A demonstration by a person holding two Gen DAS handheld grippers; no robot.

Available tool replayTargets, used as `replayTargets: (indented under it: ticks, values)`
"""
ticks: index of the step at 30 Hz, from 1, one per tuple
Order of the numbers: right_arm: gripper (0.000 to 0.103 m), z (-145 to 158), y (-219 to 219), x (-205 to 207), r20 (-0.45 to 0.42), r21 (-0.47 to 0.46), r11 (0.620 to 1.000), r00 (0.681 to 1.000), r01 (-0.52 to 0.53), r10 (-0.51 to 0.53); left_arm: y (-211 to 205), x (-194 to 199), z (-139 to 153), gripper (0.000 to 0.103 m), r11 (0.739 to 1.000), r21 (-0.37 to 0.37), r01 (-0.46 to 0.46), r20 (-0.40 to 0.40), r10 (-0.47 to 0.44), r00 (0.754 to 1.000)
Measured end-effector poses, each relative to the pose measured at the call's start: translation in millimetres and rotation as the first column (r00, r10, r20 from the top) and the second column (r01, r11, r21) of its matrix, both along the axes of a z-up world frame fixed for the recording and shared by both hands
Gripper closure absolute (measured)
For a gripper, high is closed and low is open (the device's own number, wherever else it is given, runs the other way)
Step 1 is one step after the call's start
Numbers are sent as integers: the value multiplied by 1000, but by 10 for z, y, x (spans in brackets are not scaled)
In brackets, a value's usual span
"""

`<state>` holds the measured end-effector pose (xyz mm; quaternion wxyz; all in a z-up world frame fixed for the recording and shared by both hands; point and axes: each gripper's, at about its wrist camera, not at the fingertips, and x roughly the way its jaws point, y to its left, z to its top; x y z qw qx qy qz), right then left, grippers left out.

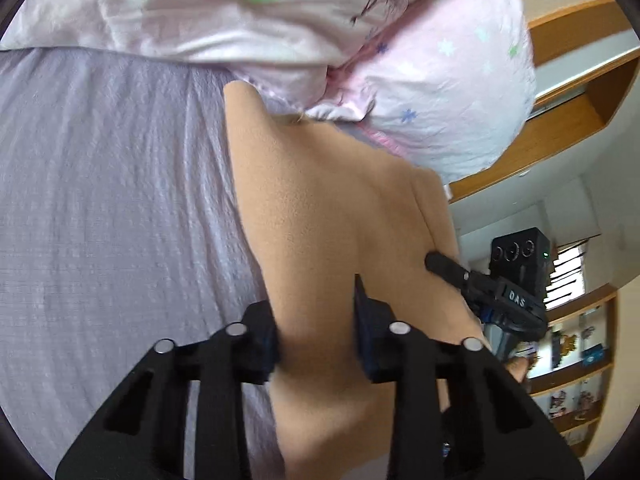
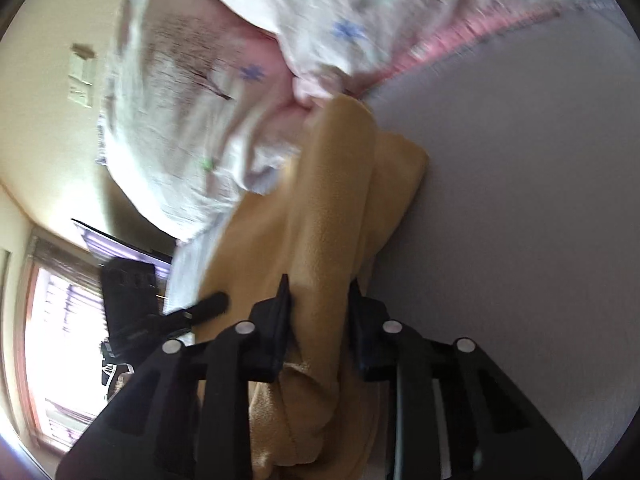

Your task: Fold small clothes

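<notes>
Garment: tan fleece garment (image 1: 320,216), held up off the lavender sheet (image 1: 112,200), far end trailing toward the pink star-print quilt (image 1: 440,92).
Left gripper (image 1: 316,320): fingers set a moderate gap apart, fleece filling the whole gap between the pads; firm clamp or loose contact cannot be told.
Garment relative to left fingers: runs forward from between them as one broad, fairly flat panel; one edge just beside the left finger (image 1: 262,332).
Right gripper (image 2: 318,312): fingers parted about as wide, a thick folded roll of the same fleece (image 2: 332,208) passing between them and touching both pads.
Garment relative to right fingers: bunched and creased behind the pads, narrowing ahead into two rounded folds near the quilt.
Opposite tool: right gripper's black fingertip (image 1: 444,266) pressed into the fleece edge, seen from the left wrist; left fingertip (image 2: 212,304) likewise at the other edge.
Background: wooden shelving (image 1: 576,344), bright window (image 2: 68,344).
</notes>
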<state>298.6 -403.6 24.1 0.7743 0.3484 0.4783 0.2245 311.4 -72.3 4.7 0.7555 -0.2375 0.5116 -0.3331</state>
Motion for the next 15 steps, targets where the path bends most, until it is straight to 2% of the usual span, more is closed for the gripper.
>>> replayTargets:
  ticks: [4,5,6,7,8,9,10,11,12,14,15]
  values:
    - [79,87,331,158,45,-9,999,998,-32,33,321,-80,277,70,998,45,-50,103,45,994]
    - [77,49,445,238,30,-45,998,999,-40,42,375,-61,313,67,991,114,-73,132,58,990]
    - [72,1,584,306,-1,-126,991,999,-53,53,402,-46,324,67,980,174,-94,150,68,986]
    - [64,-7,638,320,-18,-186,981,999,-51,49,439,-52,328,67,964,237,-118,164,80,983]
    - [60,42,660,307,-7,-230,973,1000,-32,31,506,-111,348,67,951,277,-134,178,86,980]
    - [59,194,628,210,50,-252,968,999,20,-7,547,-198,394,67,953,267,-141,202,88,975]
    - [53,334,594,110,106,-243,969,994,53,-27,587,-280,452,67,959,246,-140,225,84,971]
    - [46,478,561,-11,160,-191,980,987,63,-32,609,-424,538,67,968,215,-129,262,70,962]
    - [32,597,577,-116,187,-103,994,982,29,-9,598,-559,599,66,975,193,-113,285,54,957]
    - [29,677,680,-241,178,29,996,981,-89,82,481,-768,617,63,986,160,-48,287,0,958]
    - [28,661,797,-313,158,90,983,976,-163,147,404,-830,595,62,989,149,-22,279,-21,960]
